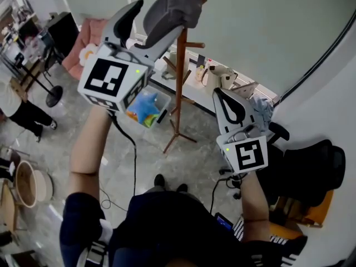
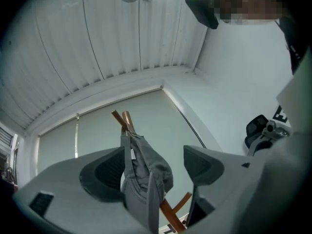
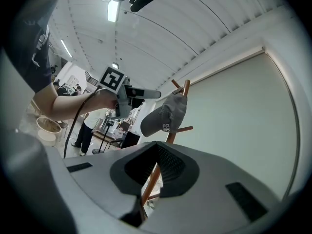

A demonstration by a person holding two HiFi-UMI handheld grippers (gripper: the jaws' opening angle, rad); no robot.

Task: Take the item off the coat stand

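A grey marbled floor (image 1: 189, 160) met a pale green wall (image 1: 261, 21) on the far side, with a low white shelf (image 1: 193, 97) along it. A black office chair (image 1: 311, 166) stood at the right. A strip light (image 3: 113, 11) glowed in the ribbed white ceiling (image 2: 97, 43).

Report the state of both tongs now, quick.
Left tongs: open, with one jaw on each side of the gray cap hanging on the coat stand, not clamped on it.
Right tongs: shut, holding nothing.

White lettering shows only on the grey cap (image 3: 168, 115) — too small to read.
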